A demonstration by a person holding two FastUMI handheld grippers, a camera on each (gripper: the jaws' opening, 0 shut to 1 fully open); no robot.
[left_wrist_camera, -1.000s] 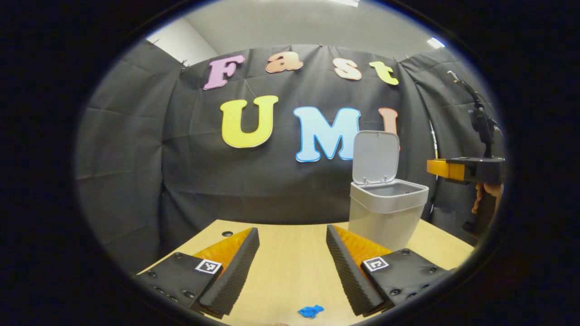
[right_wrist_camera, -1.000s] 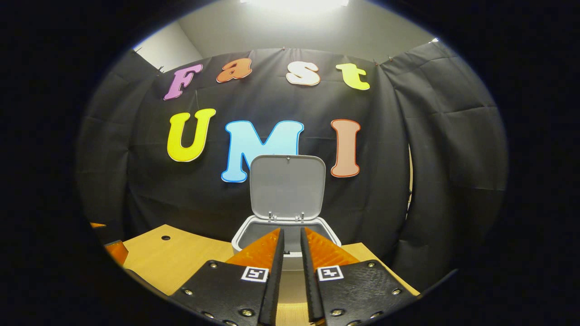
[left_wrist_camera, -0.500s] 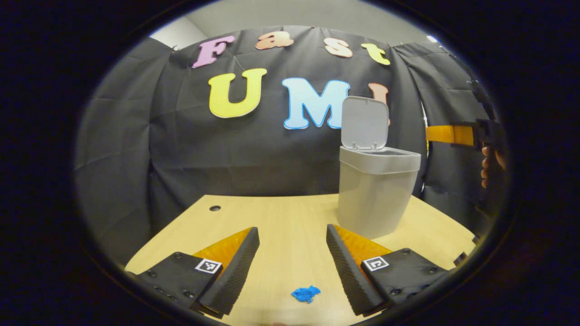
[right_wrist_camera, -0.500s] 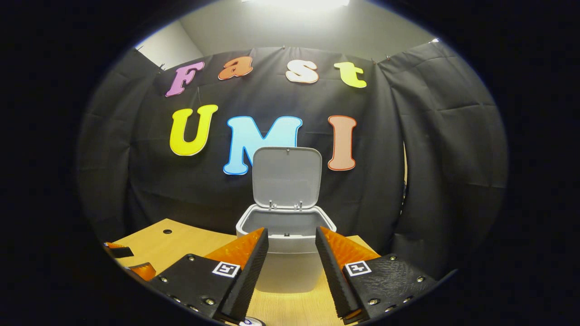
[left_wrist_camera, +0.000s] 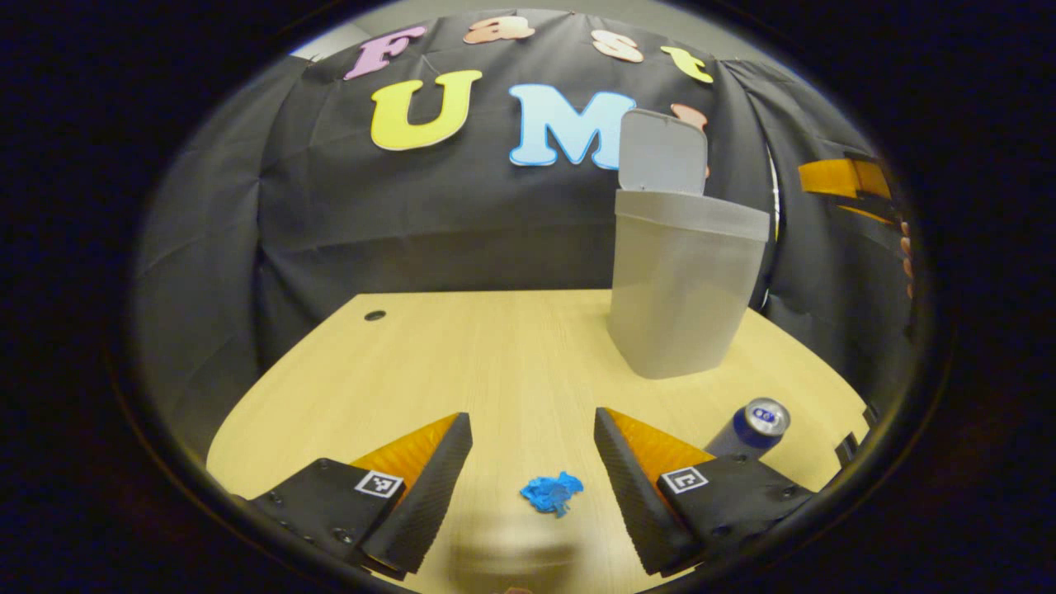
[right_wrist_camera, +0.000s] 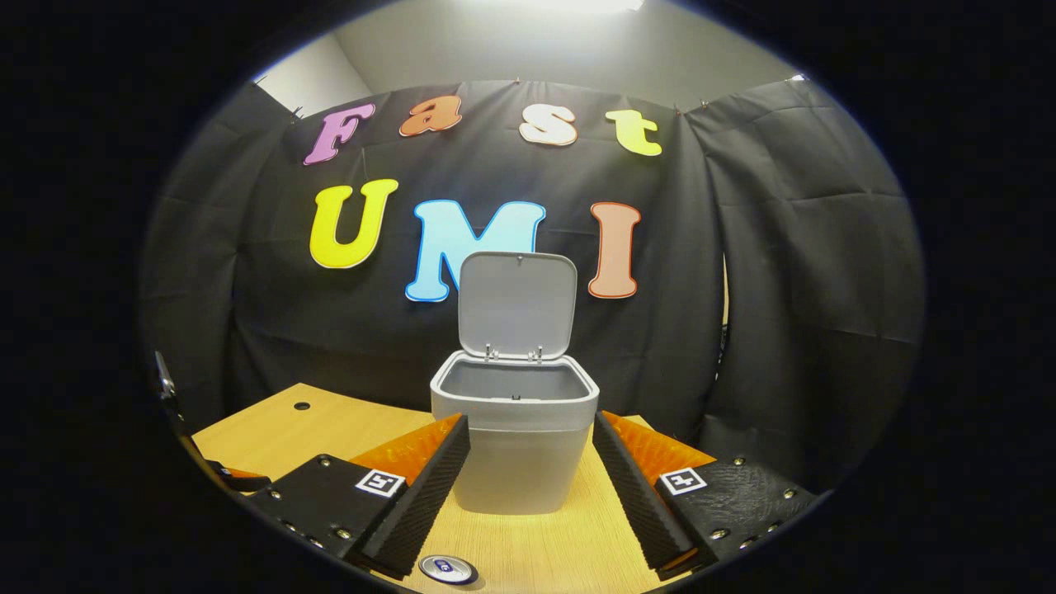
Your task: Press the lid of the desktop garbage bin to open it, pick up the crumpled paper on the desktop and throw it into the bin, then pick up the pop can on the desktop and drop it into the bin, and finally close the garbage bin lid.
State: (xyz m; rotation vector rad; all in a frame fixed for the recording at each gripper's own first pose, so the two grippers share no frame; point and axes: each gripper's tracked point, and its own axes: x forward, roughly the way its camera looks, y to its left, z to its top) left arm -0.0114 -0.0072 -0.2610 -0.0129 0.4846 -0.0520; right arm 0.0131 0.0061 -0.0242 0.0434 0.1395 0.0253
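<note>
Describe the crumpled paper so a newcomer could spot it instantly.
Start at the tall grey plastic bin with its lid up, at the back of the light wooden desk. Come toward the desk's near edge: the small bright blue crumpled paper wad lies there, flat and ragged, unlike the upright blue metal can nearby.

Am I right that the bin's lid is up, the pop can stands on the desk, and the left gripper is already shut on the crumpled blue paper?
Not quite: in the left gripper view the left gripper is open, with the crumpled blue paper lying loose on the desk between its fingers. The lid is up and the pop can stands.
</note>
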